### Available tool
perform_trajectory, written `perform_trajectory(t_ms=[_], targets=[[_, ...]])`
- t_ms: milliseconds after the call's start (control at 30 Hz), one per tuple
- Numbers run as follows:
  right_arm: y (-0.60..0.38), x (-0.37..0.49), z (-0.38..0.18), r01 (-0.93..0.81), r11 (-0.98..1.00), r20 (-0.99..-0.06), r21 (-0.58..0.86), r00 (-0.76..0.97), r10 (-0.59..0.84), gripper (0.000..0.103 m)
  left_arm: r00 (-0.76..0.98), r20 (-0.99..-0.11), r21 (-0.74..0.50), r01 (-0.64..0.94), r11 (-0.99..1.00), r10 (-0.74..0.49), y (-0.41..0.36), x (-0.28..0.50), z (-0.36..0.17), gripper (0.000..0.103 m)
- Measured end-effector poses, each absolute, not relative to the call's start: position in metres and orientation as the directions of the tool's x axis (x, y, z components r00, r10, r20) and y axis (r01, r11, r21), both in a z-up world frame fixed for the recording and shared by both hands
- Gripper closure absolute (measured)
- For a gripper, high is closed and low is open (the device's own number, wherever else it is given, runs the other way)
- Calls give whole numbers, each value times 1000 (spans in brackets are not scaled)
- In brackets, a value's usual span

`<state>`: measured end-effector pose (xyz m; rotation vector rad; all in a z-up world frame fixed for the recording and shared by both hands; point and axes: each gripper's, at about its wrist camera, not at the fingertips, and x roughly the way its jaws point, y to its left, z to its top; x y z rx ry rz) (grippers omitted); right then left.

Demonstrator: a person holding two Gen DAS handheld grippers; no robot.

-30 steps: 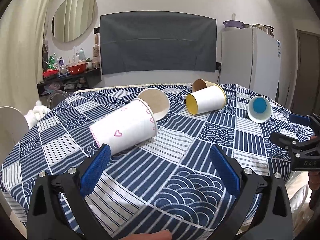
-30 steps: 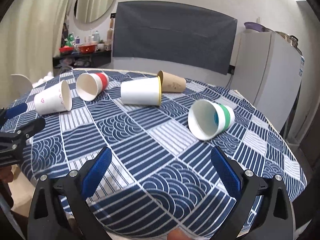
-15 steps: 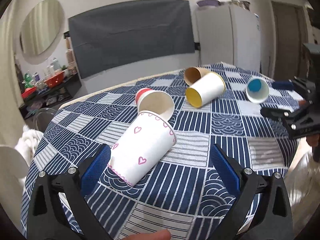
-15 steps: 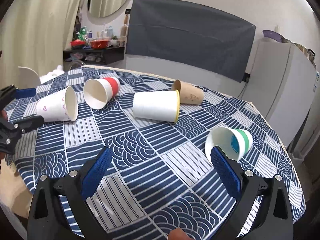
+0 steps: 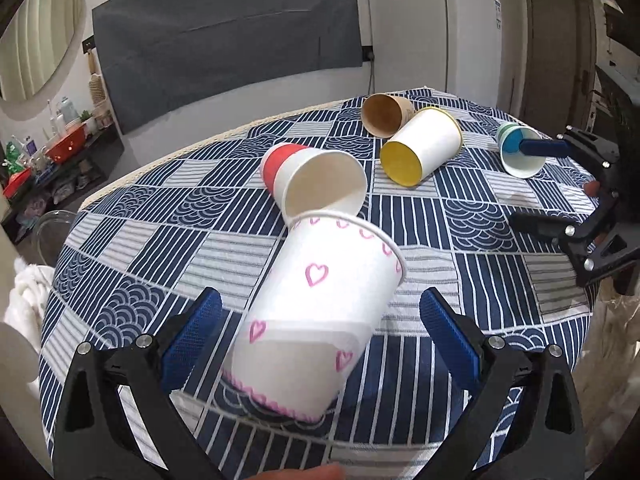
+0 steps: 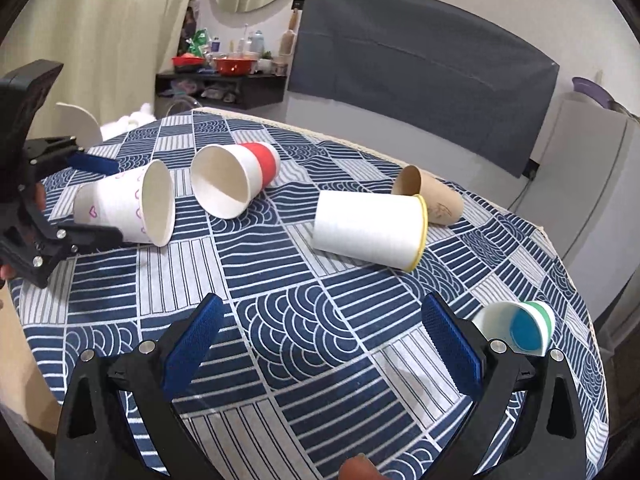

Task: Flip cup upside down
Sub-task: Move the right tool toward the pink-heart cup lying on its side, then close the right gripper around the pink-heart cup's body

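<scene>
Straddling the heart-print paper cup (image 5: 320,312) w/ my left gripper (image 5: 320,344), jaws spread wide, blue pads either side of it and apart from its wall. Cup lies on its side near the left edge of the round table (image 5: 224,252), which wears a navy-and-white patterned tablecloth; base toward me, mouth away. From the right wrist cam its inside looks bare white, nothing in it (image 6: 132,208).

Just behind its rim lies the red-banded cup (image 5: 316,184), also on its side, mouth toward my left cam, inside empty. Whether the two rims touch, can't tell.

Mid-table: white cup w/ yellow lining (image 5: 424,148) on its side, empty, w/ a brown kraft cup (image 5: 384,114) right behind it, also tipped over, nothing visible inside.

My right gripper (image 6: 320,344) hangs over the table's near edge, jaws wide, gripping nothing. Green-banded cup (image 6: 520,328) lies by the right edge, just beside my right-hand pad in that view, blue disc showing at its bottom inside.

Beyond the table: white fridge (image 5: 436,36), grey cloth-covered panel (image 5: 224,36) on the wall, oval mirror (image 5: 40,40).
</scene>
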<state>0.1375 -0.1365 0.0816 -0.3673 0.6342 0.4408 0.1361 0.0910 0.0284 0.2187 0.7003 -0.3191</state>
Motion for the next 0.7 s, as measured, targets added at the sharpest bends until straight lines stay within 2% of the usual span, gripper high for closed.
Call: perform_trajectory(t_ms=[33,67,100,200,700], targets=[[-135,139,80,-501,844,-639,-190,716,281,8,706,-675,95,370,924,-213,90,141,27,7],[-134,140,78,-505,843,-641,-187,713,285,8,699,-684,100,372,923,-208,89,144,25,21],[-134,141,77,-508,841,-642,-184,710,289,8,690,-697,107,372,922,-197,87,148,23,29],[-136,141,76,-508,841,-637,-187,714,290,8,688,-700,121,376,919,-190,80,148,23,35],[-217,138,106,-359,908,-590,-216,789,171,8,652,-691,186,579,794,-313,-19,157,46,36]])
